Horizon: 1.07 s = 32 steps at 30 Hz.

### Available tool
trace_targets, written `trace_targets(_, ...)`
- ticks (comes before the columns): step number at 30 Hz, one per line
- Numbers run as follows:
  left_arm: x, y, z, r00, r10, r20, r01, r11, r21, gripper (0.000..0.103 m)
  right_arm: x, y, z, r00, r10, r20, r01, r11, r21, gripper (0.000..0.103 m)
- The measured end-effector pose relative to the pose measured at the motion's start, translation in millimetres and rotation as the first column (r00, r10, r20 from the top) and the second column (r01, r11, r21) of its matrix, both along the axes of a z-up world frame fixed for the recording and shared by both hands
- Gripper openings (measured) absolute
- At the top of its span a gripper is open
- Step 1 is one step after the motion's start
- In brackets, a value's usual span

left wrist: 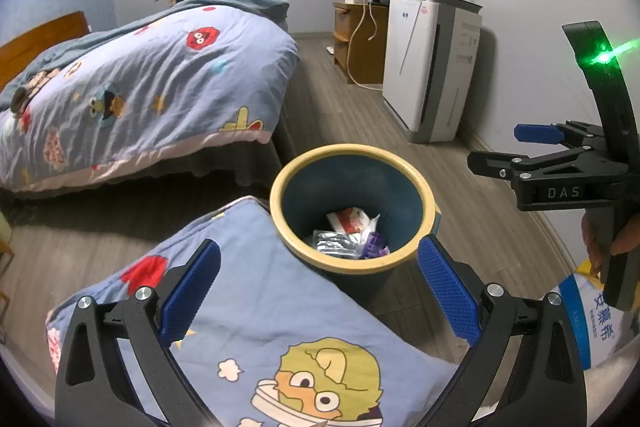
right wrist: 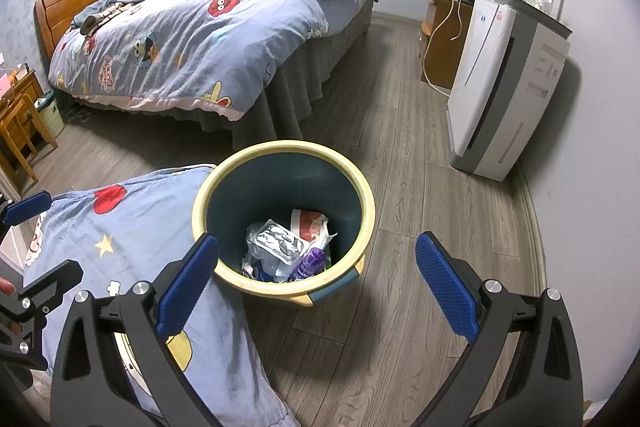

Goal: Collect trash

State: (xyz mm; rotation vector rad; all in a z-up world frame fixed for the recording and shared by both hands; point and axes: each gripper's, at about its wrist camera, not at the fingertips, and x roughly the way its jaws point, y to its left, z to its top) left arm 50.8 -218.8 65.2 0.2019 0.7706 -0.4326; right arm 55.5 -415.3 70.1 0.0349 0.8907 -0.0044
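Bin (right wrist: 284, 223) on the wood floor (right wrist: 420, 227), dark blue with a yellow rim, sits just beside the corner of a blue cartoon-print pillow (right wrist: 132, 227). We see the collected trash at its bottom: a crumpled silver wrapper (right wrist: 276, 241), a red-and-white packet (right wrist: 312, 225) and a purple item (right wrist: 310, 263).

Left gripper (left wrist: 318, 291): jaws wide apart, holding nothing. It hangs over the pillow's upper edge, pointed toward the bin, whose near rim lies between its blue pads (left wrist: 192, 291).

Right gripper (right wrist: 316, 287): jaws also wide apart and empty, angled down at the bin from above; the left pad overlaps the pillow edge, the right pad is over bare floor. In the left wrist view we note it at the right edge, held by a hand (left wrist: 608, 239), with a green light on its frame. Beneath that hand lies a white-and-blue bag (left wrist: 592, 323) with printed characters.

Edges and room: the bin touches or nearly touches the pillow on one side; we cannot tell which. Open floor runs on its other side toward a white appliance (right wrist: 500, 87) against the wall, well apart. The bed (right wrist: 192, 43) with its hanging grey skirt stands beyond the bin, with a strip of floor between them.
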Motion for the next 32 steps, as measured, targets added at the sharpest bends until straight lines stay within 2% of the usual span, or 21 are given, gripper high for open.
trace_targets(19, -1, -1, -4, 1.000, -0.007, 0.000, 0.007, 1.000, 0.004, 0.098, -1, 0, -3, 1.000, -0.020, -0.014, 0.020, 1.000, -0.002, 0.097)
trace_targets(23, 0, 1, -3, 1.000, -0.019, -0.010, 0.019, 1.000, 0.016, 0.098, 5, -5, -8, 0.996, -0.082, -0.048, 0.082, 0.997, 0.009, 0.097)
trace_targets(27, 2, 14, 4, 1.000, 0.000, -0.024, 0.000, 1.000, 0.022, 0.098, 16, -8, -19, 0.978, -0.178, -0.108, 0.183, 0.982, 0.038, 0.097)
trace_targets(32, 0, 58, 27, 0.997, 0.061, -0.048, -0.064, 0.996, -0.060, 0.098, 36, 18, -44, 0.955, -0.242, -0.173, 0.254, 0.965, 0.056, 0.097)
